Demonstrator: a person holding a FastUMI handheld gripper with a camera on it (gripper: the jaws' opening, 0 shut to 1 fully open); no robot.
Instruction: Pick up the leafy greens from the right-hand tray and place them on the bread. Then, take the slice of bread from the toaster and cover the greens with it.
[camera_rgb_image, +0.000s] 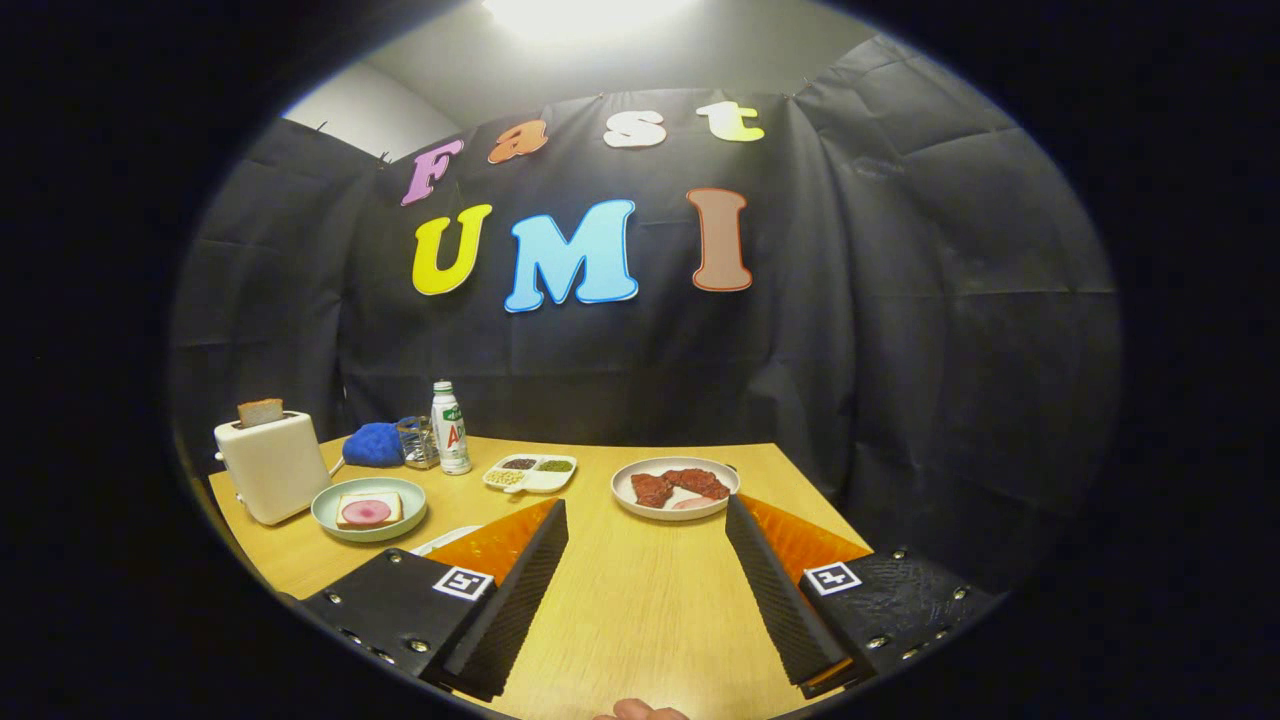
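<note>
On the wooden table (640, 600), the gripper (645, 545) hovers with its two fingers spread wide and nothing between them, only bare tabletop showing in the gap. Just beyond the right finger stands a white plate (628, 497) carrying reddish-brown, meat-like pieces (680, 487); whether leafy greens lie among them cannot be told, and no green leaf is distinguishable on it. To the left, beyond the left finger, a pale green plate (325, 512) holds an open slice of bread (368, 510) topped with a round pink slice (366, 511), presumably set flat and uncovered so that further layers can be laid on it. Behind that plate a white toaster (272, 466) stands with a second slice of toast (260, 411) projecting upright from its slot, a position that should leave its upper edge free for a pinch grasp. Between the two plates sits a small divided condiment tray (530, 473) with dark and green fillings; farther back are a plastic bottle (450, 428), a clear glass (417, 442) and a blue cloth (374, 444). The corner of a white tray (447, 541) shows just beside the left finger. A fingertip (640, 711) of the person holding the tool appears beneath the fingers. Judged from this arrangement, neither step is done: the bread is bare of greens and the toast remains in the toaster.
</note>
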